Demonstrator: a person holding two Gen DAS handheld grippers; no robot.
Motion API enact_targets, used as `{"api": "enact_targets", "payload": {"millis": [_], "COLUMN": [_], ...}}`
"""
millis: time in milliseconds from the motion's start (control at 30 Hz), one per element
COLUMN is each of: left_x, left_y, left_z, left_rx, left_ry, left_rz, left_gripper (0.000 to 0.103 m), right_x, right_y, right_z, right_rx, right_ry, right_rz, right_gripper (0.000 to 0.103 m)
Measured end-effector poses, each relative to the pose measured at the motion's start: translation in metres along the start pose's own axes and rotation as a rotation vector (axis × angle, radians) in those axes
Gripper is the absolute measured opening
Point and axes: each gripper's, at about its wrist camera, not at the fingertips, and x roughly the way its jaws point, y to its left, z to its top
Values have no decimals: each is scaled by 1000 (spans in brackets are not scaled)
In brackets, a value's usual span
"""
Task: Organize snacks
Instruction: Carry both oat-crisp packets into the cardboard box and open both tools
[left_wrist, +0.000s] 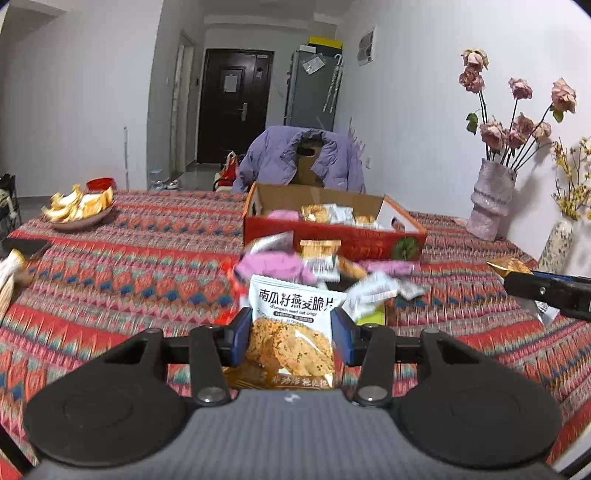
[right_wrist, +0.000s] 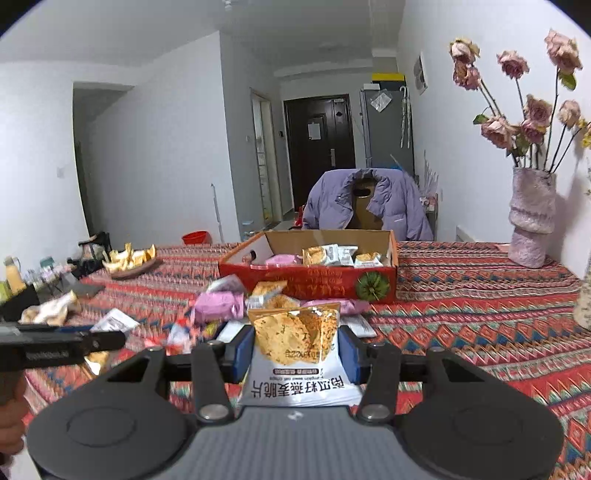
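Note:
My left gripper (left_wrist: 291, 332) is shut on a white oat crisp packet (left_wrist: 291, 314), held upright above the table. My right gripper (right_wrist: 293, 350) is shut on a second oat crisp packet (right_wrist: 295, 343), held upside down. A red cardboard box (left_wrist: 332, 236) holding several packets stands on the table beyond both grippers; it also shows in the right wrist view (right_wrist: 314, 280). A pile of loose snack packets (left_wrist: 314, 269) lies in front of the box, with pink packets (right_wrist: 219, 304) among them. The right gripper also shows at the right edge of the left wrist view (left_wrist: 517, 280).
A patterned red tablecloth (left_wrist: 147, 258) covers the table. A plate of orange peel (left_wrist: 79, 208) sits far left. A pink vase of dried roses (right_wrist: 532, 218) stands at the right by the wall. A chair with a purple jacket (left_wrist: 303, 158) stands behind the box.

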Motion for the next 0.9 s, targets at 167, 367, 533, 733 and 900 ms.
{"api": "enact_targets", "payload": {"millis": [167,367,533,733,900], "left_x": [45,135,217,319,370], "left_y": [6,13,19,33,45], "left_z": [53,123,167,180,166], "left_rx": [7,28,2,-58,-59], "left_ry": [5,67,125,257,304], "left_rz": [-37,-72,-82,-38,-44], "left_gripper": [47,47,47,48,52], "right_x": [48,136,252,390,450], "right_y": [-19,-36,-37,-54,-54], "right_z": [52,120,150,147,123], "right_rx": [37,76,88,241,264], "right_ry": [-4,22,121,289,363], "right_rz": [45,144,152,147,89], "right_gripper": [48,48,48,49,52]}}
